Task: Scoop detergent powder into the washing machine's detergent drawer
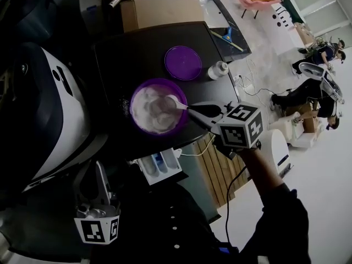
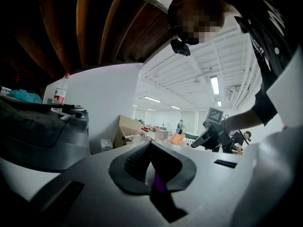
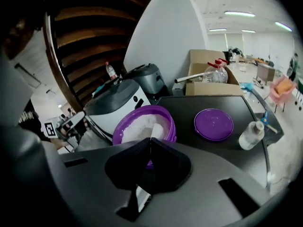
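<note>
A purple tub (image 1: 157,107) of white detergent powder (image 3: 137,126) stands on the dark tabletop (image 1: 124,56). My right gripper (image 1: 193,110) (image 3: 150,141) is shut on the handle of a white spoon (image 1: 177,101) (image 3: 155,130), whose bowl lies in the powder at the tub's right side. The white detergent drawer (image 1: 159,164) stands pulled open below the tub, with blue inserts showing. My left gripper (image 1: 100,169) (image 2: 150,144) rests low at the left beside the washing machine (image 1: 52,120), jaws together; a purple sliver shows behind its pads, and I cannot tell what it is.
The tub's purple lid (image 1: 183,62) (image 3: 213,124) lies flat behind the tub, with a small white bottle (image 1: 218,70) (image 3: 250,134) to its right. A cardboard box (image 1: 159,10) (image 3: 208,85) stands at the table's far edge. People sit at the far right of the room.
</note>
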A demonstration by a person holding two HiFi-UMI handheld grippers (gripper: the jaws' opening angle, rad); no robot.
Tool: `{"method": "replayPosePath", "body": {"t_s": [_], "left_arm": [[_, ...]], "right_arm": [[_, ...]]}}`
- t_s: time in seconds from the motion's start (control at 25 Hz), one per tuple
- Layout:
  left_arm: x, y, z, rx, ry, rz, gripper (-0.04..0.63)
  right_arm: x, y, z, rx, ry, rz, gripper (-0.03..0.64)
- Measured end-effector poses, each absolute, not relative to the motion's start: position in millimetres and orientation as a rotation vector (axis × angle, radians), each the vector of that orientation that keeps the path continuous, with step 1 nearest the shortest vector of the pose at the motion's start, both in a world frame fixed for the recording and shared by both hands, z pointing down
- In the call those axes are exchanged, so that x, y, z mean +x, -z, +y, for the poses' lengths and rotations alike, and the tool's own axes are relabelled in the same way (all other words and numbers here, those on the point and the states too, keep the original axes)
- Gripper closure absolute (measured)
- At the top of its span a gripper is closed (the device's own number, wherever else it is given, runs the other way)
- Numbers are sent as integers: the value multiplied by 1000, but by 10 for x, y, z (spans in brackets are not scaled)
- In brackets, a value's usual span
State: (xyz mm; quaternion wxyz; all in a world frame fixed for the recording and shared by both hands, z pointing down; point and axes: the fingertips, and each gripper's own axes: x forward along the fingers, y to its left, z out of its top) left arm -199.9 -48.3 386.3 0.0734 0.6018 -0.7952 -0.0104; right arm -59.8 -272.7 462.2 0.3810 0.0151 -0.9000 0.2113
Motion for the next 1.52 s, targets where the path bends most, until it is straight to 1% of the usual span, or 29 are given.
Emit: {"method": "replayPosePath", "body": {"t_s": [0.36, 0.52, 0.64, 0.84, 1.0, 1.2, 1.52], "left_arm": [[-1965, -3602, -540, 1849, 15, -2430, 580], [-1908, -3470, -559, 1876, 15, -2444, 580], [-1865, -3372, -569, 1900, 11, -2461, 580], [-1794, -3220, -584, 1932, 4, -2485, 580], [-1730, -3158, -619, 1960, 1, -2480, 580], [-1676, -3132, -654, 1983, 3, -2469, 580], [-1572, -3147, -743, 2033, 14, -2423, 580]], "right_arm": [[-552, -4491, -2712, 85, -1110, -2418, 586], [-538, -4366, -2666, 36, -1431, -2475, 586], [-490, -4382, -2599, 4, -1583, -2484, 586], [-385, -4315, -2511, -10, -1606, -2529, 586], [-281, -4066, -2422, -47, -1633, -2584, 586], [21, -3935, -2158, -50, -1650, -2594, 586], [574, -4212, -1750, 61, -1724, -2510, 586]]}}
